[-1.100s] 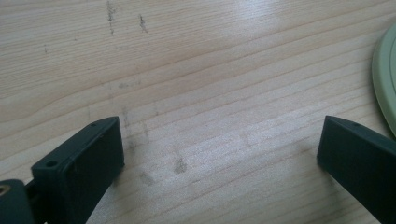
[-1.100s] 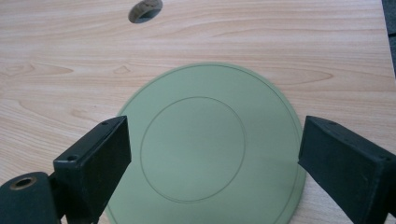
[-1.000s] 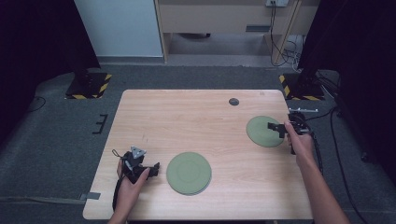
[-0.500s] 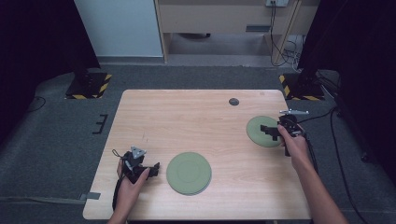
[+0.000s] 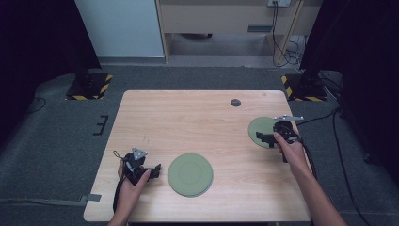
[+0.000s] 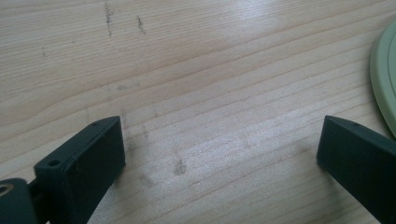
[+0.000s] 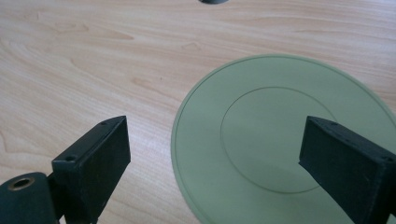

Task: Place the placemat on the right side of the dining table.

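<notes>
Two flat green plates lie on the wooden table (image 5: 188, 122). The larger plate (image 5: 190, 174) sits near the front middle; its rim (image 6: 385, 74) shows at the right edge of the left gripper view. My left gripper (image 5: 154, 170) rests open just left of it, with bare wood between its jaws (image 6: 219, 144). The smaller plate (image 5: 261, 128) lies at the right side of the table. My right gripper (image 5: 264, 137) hovers open over the near edge of that plate (image 7: 275, 140), jaws wide apart and holding nothing.
A small dark round disc (image 5: 235, 102) lies near the table's far edge, also seen as a disc (image 7: 212, 1) at the top of the right gripper view. Cables trail off the table's right side. Black stands with striped bases (image 5: 89, 87) flank the far corners.
My right gripper has moved left and slightly forward, from the plate's right side to over its near edge. The left gripper and both plates have stayed put.
</notes>
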